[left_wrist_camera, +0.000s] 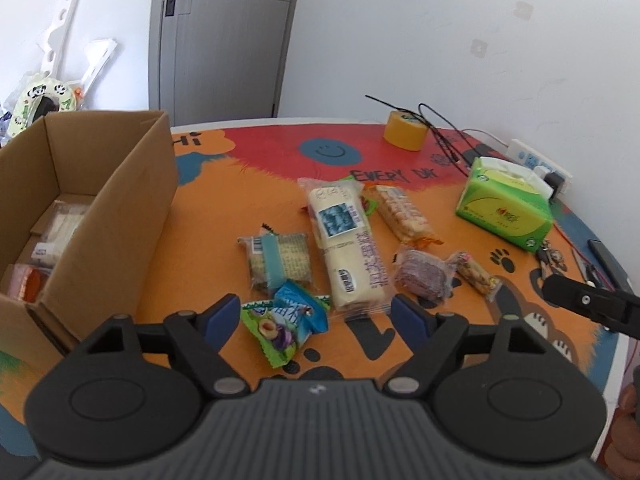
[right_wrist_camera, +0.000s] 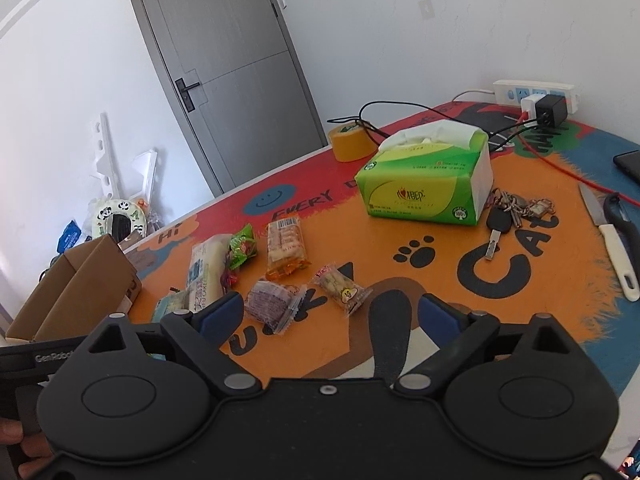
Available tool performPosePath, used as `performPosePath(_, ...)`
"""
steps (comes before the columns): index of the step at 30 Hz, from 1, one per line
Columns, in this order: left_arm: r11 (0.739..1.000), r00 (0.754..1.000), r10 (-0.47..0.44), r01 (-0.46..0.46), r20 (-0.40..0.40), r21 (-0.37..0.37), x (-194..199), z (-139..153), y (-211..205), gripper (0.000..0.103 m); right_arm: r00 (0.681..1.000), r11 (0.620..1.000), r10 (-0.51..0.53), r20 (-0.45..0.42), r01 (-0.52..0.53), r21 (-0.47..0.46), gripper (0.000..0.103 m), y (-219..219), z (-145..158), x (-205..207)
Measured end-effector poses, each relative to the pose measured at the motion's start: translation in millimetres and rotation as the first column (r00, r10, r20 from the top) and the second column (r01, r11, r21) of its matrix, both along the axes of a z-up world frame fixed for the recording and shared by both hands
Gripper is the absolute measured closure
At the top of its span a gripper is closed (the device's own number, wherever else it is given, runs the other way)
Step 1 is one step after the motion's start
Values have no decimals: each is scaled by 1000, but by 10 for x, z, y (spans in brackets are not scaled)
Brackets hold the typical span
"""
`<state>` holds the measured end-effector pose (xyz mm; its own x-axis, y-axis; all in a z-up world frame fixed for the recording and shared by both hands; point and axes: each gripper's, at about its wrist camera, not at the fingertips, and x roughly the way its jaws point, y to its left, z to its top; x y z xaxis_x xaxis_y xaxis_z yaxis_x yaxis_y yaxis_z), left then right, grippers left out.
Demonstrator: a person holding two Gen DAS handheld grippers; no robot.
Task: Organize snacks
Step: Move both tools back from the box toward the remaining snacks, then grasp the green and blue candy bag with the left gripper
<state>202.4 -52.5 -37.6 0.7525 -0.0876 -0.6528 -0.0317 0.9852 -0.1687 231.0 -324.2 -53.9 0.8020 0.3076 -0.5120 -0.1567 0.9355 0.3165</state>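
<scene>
The snacks lie loose on a round table covered in an orange, red and blue cartoon cloth [left_wrist_camera: 208,216]. Nearest the left gripper [left_wrist_camera: 314,316] is a small green-and-blue candy packet [left_wrist_camera: 286,322] with a plum picture, lying between its blue-padded fingers [left_wrist_camera: 220,316], which stand wide apart and touch nothing. Just beyond lie a clear-wrapped square cake with a pale blue band [left_wrist_camera: 278,258] and a long white cake roll [left_wrist_camera: 348,240], printed "CAKE" in the right wrist view. To their right lie an orange-ended biscuit bar [left_wrist_camera: 404,212], a purple wrapped cake [right_wrist_camera: 270,304] and a small clear nut-bar packet [right_wrist_camera: 340,286]. The right gripper [right_wrist_camera: 330,316] hovers wide open and empty. An open brown cardboard box [left_wrist_camera: 120,208] stands left, some packets inside. The cloth reads "EVERY" and "CAT". A green tissue pack [right_wrist_camera: 424,180] sits farther back.
</scene>
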Motion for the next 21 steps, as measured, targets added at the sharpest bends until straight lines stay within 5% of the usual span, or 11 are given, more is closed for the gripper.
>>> performPosePath(11,999,997,32,-32,-68,4,212,-282,47,33,1000,1000,22,-14,-22,-17,12,147,-157,167)
performPosePath(21,999,997,42,-43,-60,-17,249,-328,123,67,999,999,43,-13,-44,-19,12,206,-199,338)
